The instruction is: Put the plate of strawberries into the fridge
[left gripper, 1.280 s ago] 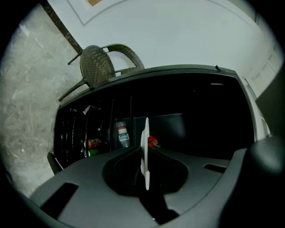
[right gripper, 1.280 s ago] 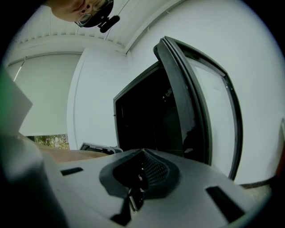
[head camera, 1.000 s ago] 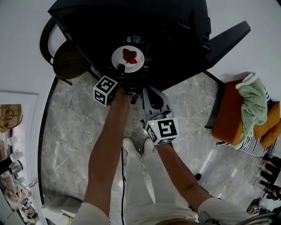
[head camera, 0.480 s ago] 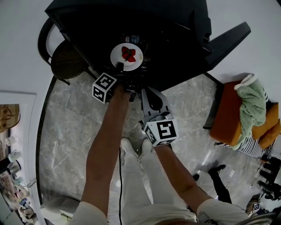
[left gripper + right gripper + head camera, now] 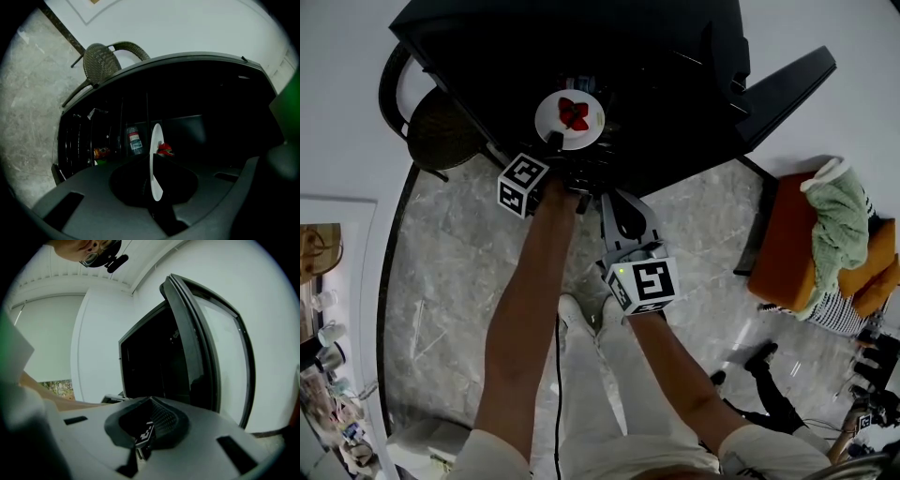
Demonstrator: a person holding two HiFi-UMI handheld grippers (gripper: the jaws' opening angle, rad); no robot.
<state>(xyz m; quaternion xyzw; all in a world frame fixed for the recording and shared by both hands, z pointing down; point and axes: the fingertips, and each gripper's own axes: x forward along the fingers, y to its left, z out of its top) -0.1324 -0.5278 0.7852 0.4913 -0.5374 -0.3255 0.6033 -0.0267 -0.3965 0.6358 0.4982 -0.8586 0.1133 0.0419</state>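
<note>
A white plate with red strawberries hangs at the mouth of the open black fridge. My left gripper is shut on the plate's near rim. In the left gripper view the plate shows edge-on between the jaws of the left gripper, with a strawberry on its right face and the dark shelves behind. My right gripper hangs lower and nearer, in front of the fridge. Its jaws meet with nothing between them; in its own view the right gripper faces the fridge door.
The fridge door stands swung out to the right. A bottle and small items sit on a shelf inside. A wicker chair stands left of the fridge. An orange seat with a green cloth is at the right. Another person's legs are at lower right.
The left gripper and the plate have edged a little farther toward the fridge. The right gripper has stayed put. A person's legs have come into view at lower right.
</note>
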